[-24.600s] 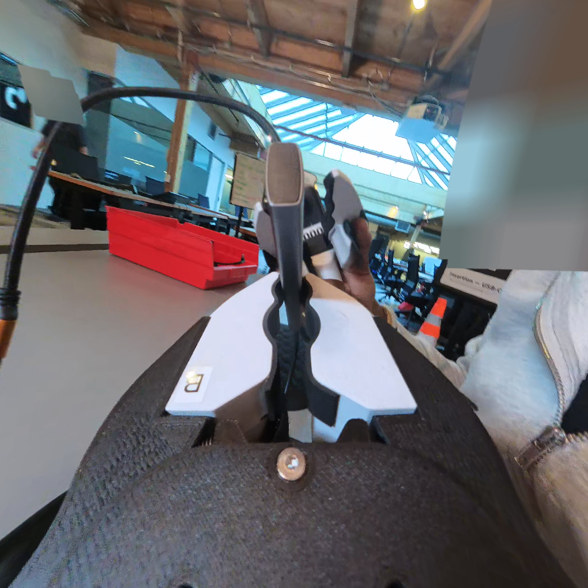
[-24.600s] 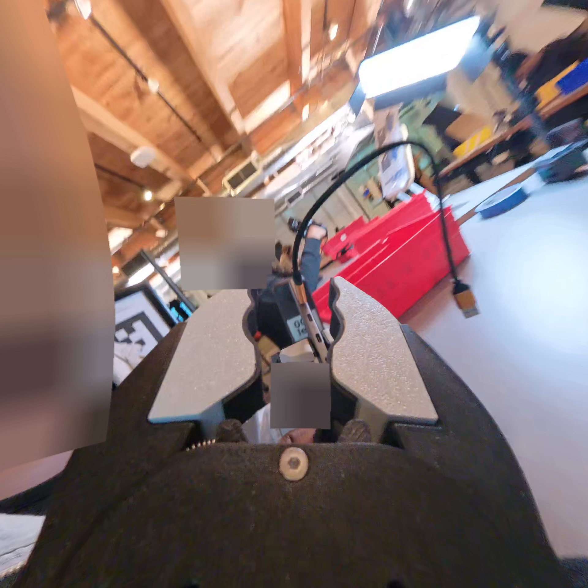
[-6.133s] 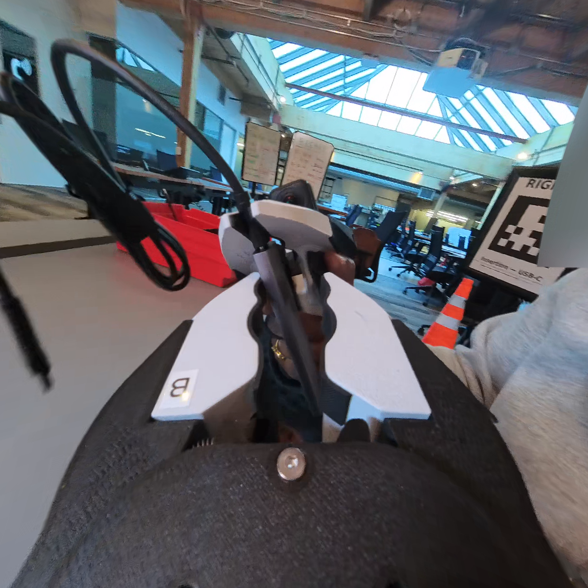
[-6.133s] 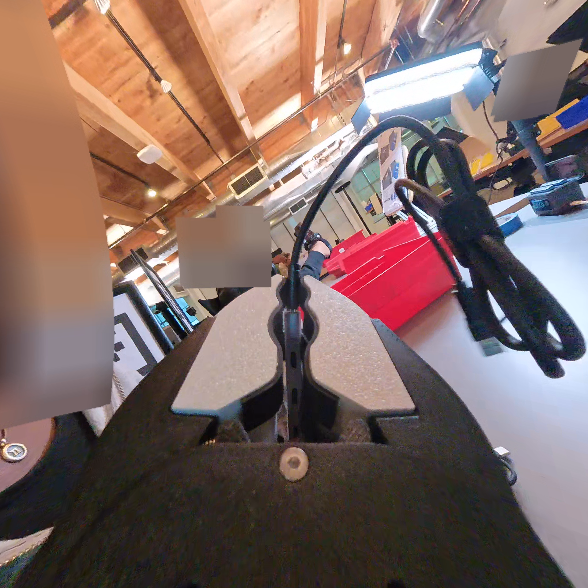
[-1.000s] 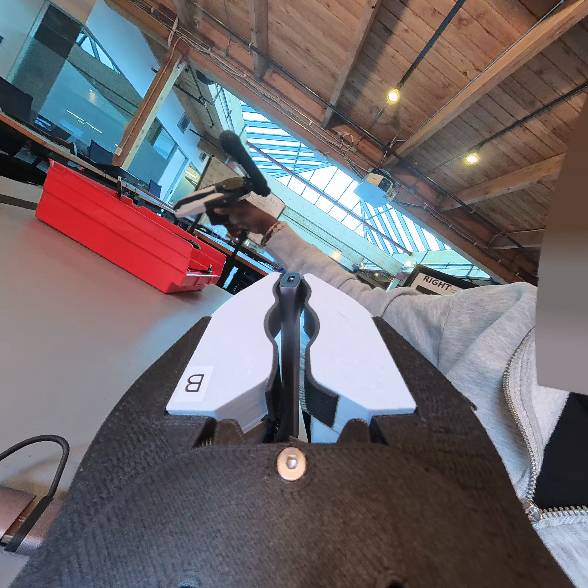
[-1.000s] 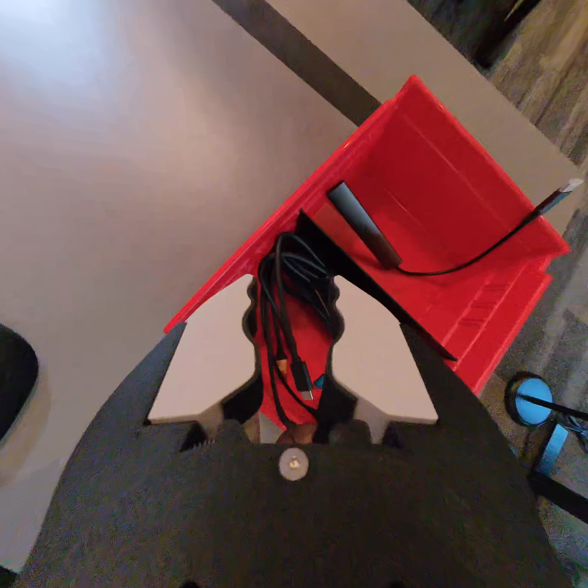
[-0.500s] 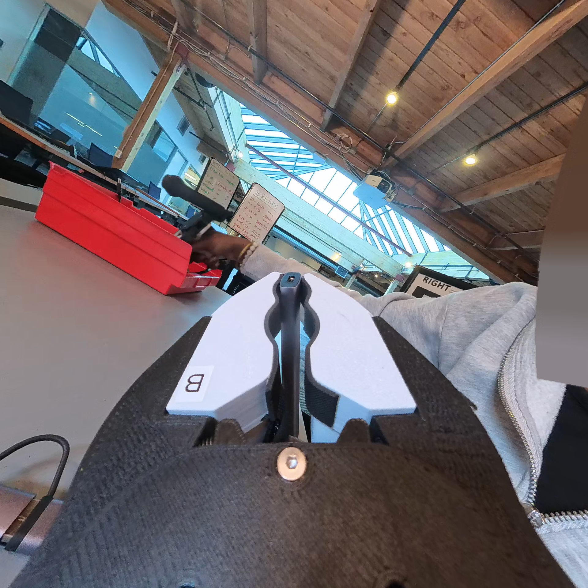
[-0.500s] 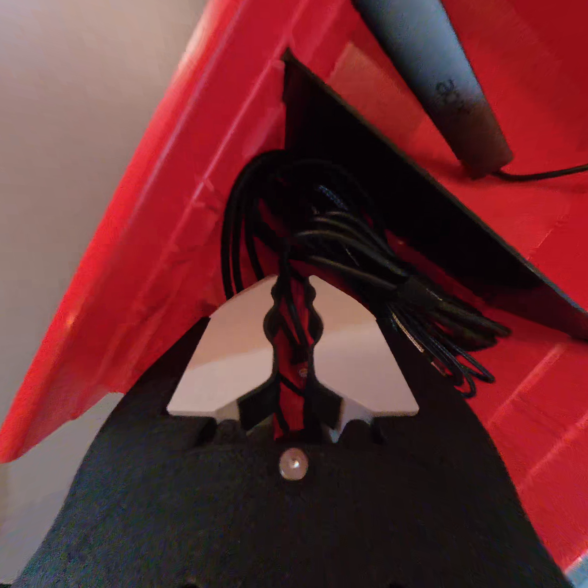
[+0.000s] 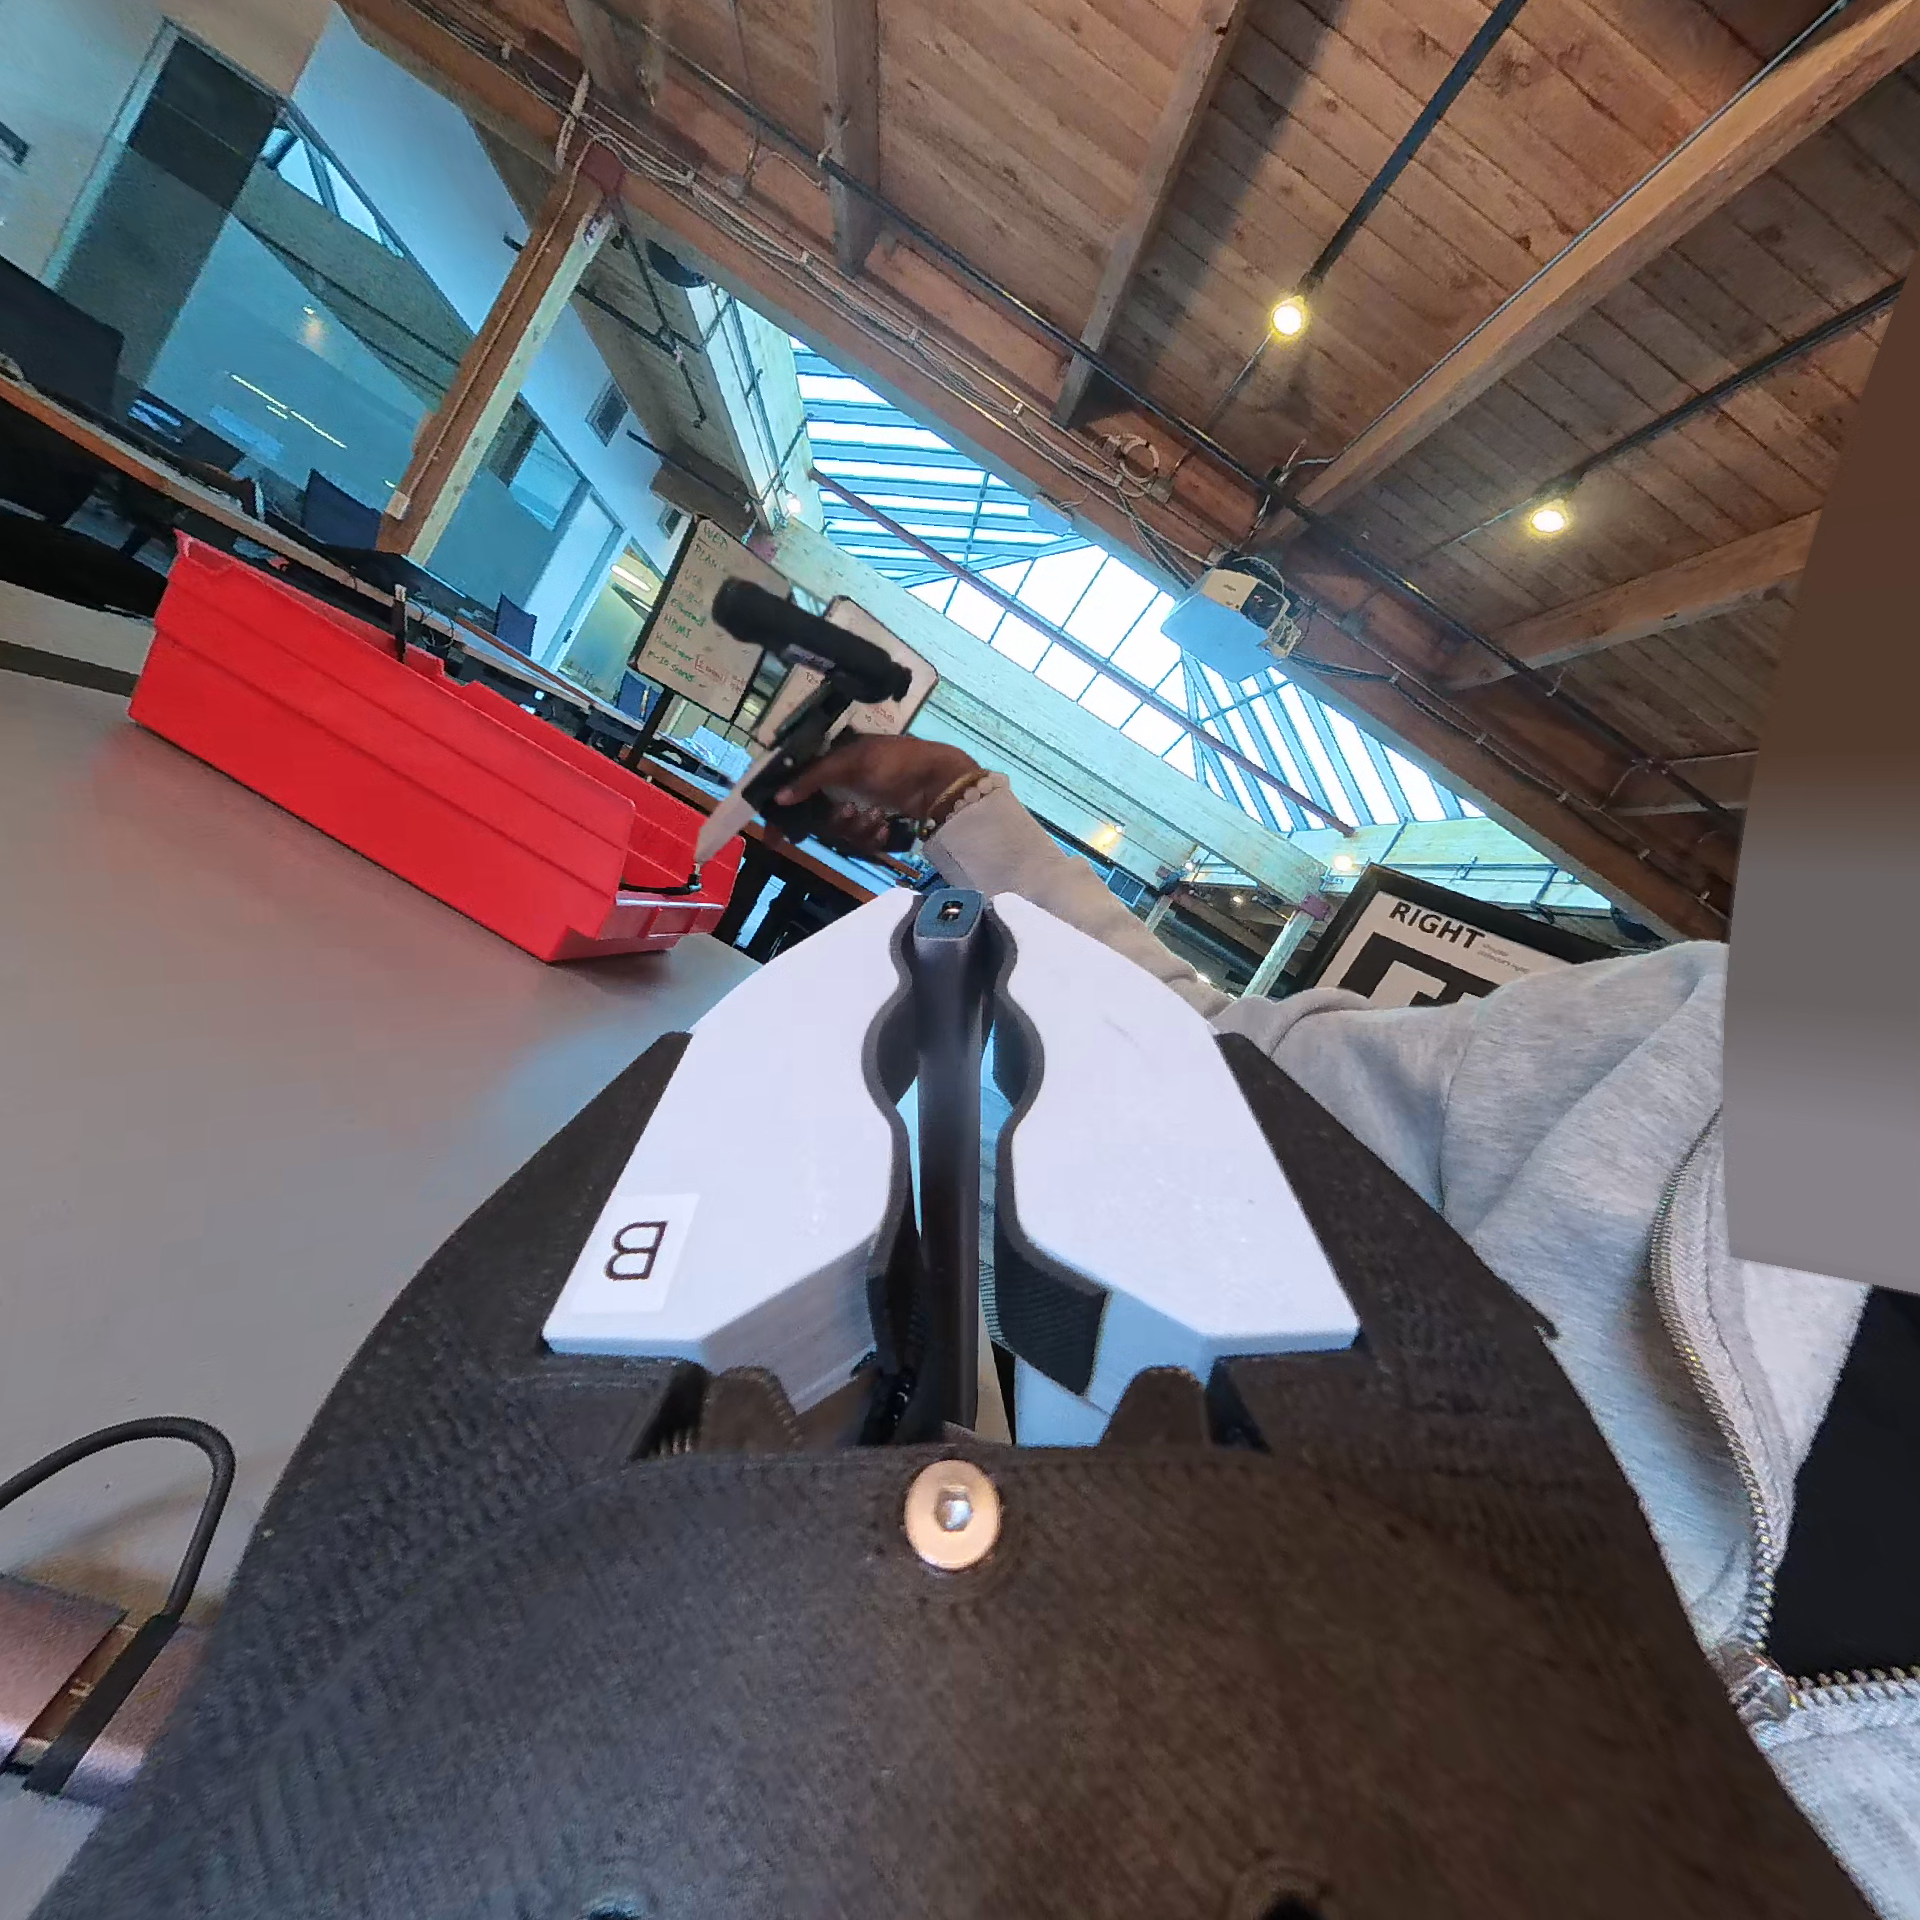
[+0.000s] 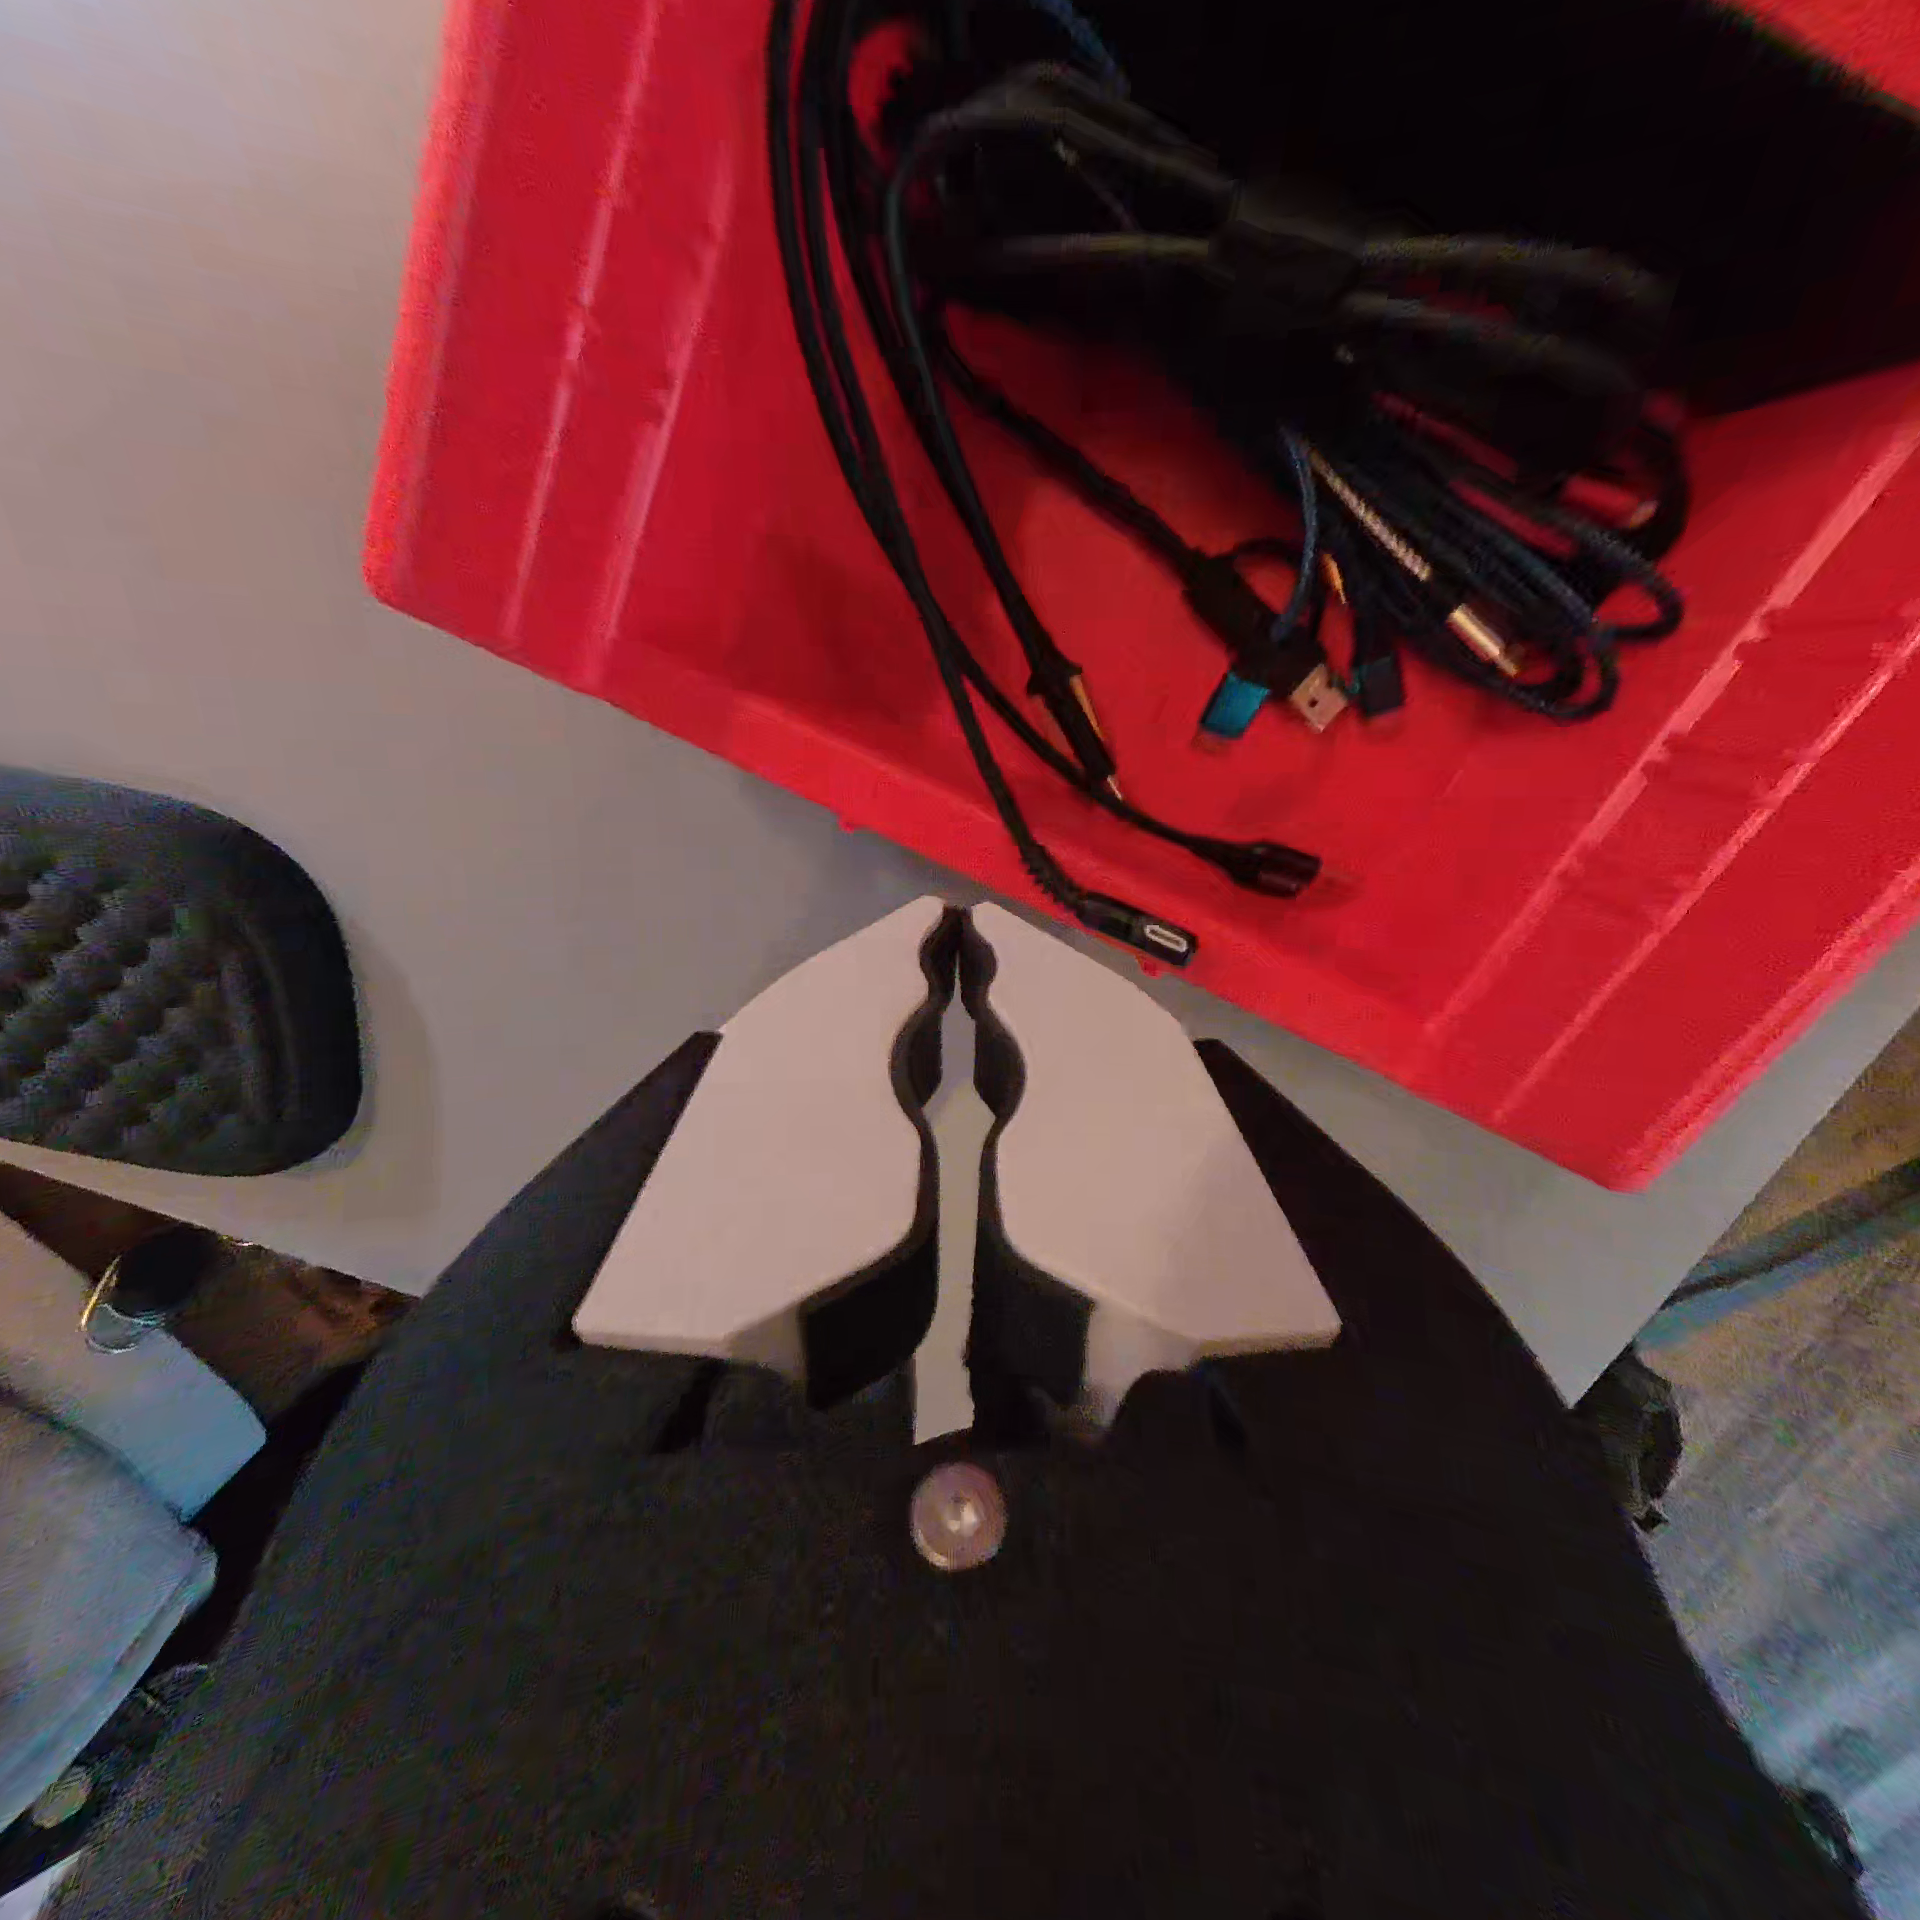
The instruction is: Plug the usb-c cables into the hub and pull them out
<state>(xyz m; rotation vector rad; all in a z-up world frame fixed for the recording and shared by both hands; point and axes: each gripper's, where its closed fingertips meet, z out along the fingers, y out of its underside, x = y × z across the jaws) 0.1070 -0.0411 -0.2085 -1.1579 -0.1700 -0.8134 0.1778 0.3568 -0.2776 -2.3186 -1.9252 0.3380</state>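
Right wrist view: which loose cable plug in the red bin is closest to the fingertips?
The black plug with the oval metal opening, lowest at the red bin's near edge; the other plugs lie farther in.

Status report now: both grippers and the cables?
Left gripper shut on hub. Right gripper shut, empty, outside red bin. Cables in bin.

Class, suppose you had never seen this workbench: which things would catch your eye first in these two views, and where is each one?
The bright red bin dominates, sitting on the pale table just ahead of the right gripper, whose jaws are shut and empty. Inside it lies a tangle of black cables, connectors fanned toward the bin's near edge. In the left wrist view, the left gripper has its jaws clamped on a slim dark hub pointing up toward the wooden ceiling.
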